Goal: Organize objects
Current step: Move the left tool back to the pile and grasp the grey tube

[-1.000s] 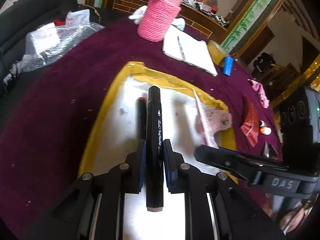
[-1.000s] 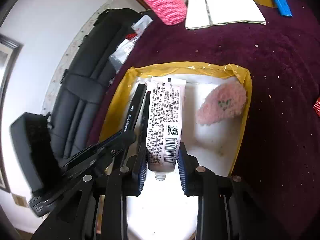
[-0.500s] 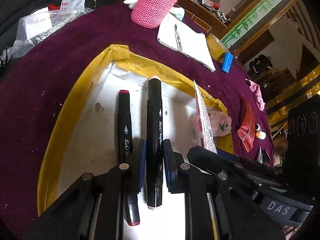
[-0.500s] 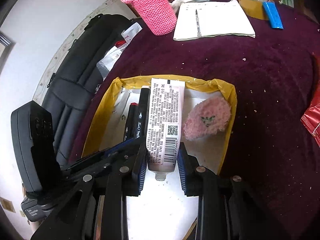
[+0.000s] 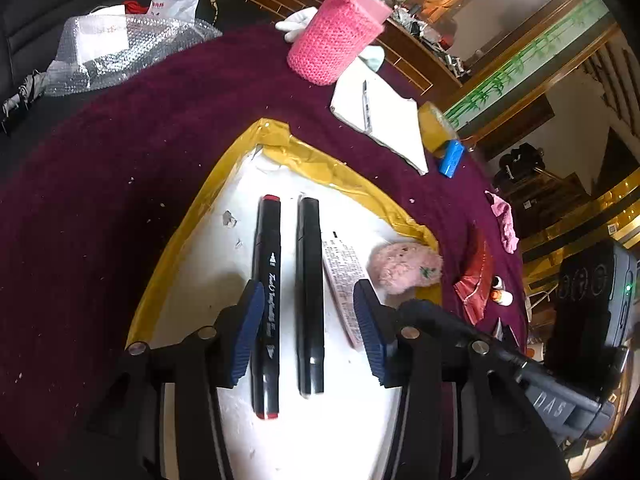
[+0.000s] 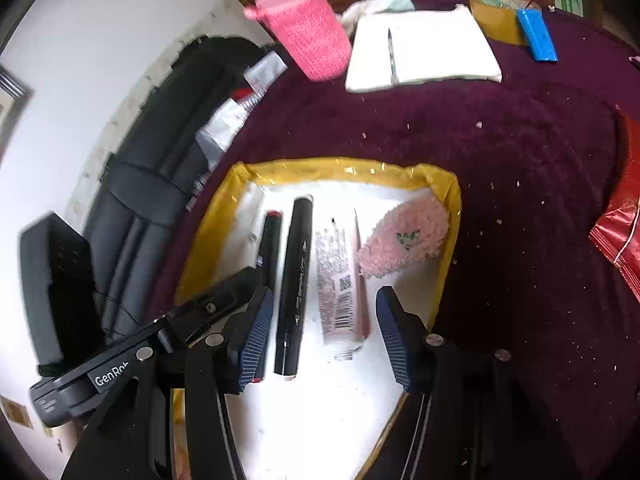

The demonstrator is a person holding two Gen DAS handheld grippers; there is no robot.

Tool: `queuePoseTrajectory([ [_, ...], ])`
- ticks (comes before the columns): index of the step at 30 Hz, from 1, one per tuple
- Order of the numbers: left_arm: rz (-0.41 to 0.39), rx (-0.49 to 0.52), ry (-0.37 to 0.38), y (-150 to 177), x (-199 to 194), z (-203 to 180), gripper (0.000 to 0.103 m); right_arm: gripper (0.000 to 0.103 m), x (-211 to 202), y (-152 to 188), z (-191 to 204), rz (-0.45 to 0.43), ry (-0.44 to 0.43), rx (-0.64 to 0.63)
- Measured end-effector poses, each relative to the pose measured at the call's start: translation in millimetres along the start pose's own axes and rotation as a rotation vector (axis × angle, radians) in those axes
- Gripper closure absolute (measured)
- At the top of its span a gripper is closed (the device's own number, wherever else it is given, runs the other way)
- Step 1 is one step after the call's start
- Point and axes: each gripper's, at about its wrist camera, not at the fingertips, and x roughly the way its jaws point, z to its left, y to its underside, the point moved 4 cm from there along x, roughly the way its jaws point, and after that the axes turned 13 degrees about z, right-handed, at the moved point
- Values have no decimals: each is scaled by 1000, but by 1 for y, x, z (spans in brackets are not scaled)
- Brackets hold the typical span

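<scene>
A tray with a yellow rim (image 5: 192,232) (image 6: 344,168) and a white floor lies on the purple cloth. In it, side by side, lie a red-tipped black marker (image 5: 266,304) (image 6: 270,240), a plain black marker (image 5: 309,292) (image 6: 294,280), a printed tube (image 5: 344,280) (image 6: 340,284) and a pink fluffy piece (image 5: 404,266) (image 6: 404,240). My left gripper (image 5: 308,336) is opening. Both markers lie between its blue pads, which press on neither. My right gripper (image 6: 325,332) is opening too, straddling the plain marker and the tube without gripping them.
At the back stand a pink knitted cup (image 5: 336,52) (image 6: 308,36), an open notebook with a pen (image 5: 380,116) (image 6: 420,48), a tape roll (image 6: 496,12) and a blue battery (image 6: 536,36). A red packet (image 6: 620,232) lies right. Bubble wrap (image 5: 120,52) and a black chair (image 6: 160,152) are left.
Both grippers went from shut to open. The left let go of the plain black marker and the right let go of the tube. Both things now lie flat in the tray.
</scene>
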Motion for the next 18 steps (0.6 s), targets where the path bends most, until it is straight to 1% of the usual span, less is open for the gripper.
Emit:
queuePoseTrajectory([
  [3,-23,27,12,9,-13,-12,57,51,-21,5,-1,-47,13,-15],
  [5,-28,40,28,16,-19,-22,54,46,-37,13,-4,-81,22,-25],
  [7,-28,61,53,29,-27,-36,46,43,-56,23,-10,-123,35,-30],
  [9,-17,92,87,44,-31,-51,41,43,-73,35,-22,-158,45,-30],
  [12,6,154,146,72,-31,-78,34,43,-100,60,-50,-224,86,-13],
  [14,27,192,170,88,-25,-96,33,43,-117,77,-71,-264,127,8],
  [16,60,238,168,106,-12,-116,33,43,-134,94,-99,-300,153,54],
  [18,92,284,157,120,3,-133,33,43,-147,107,-127,-320,153,106],
])
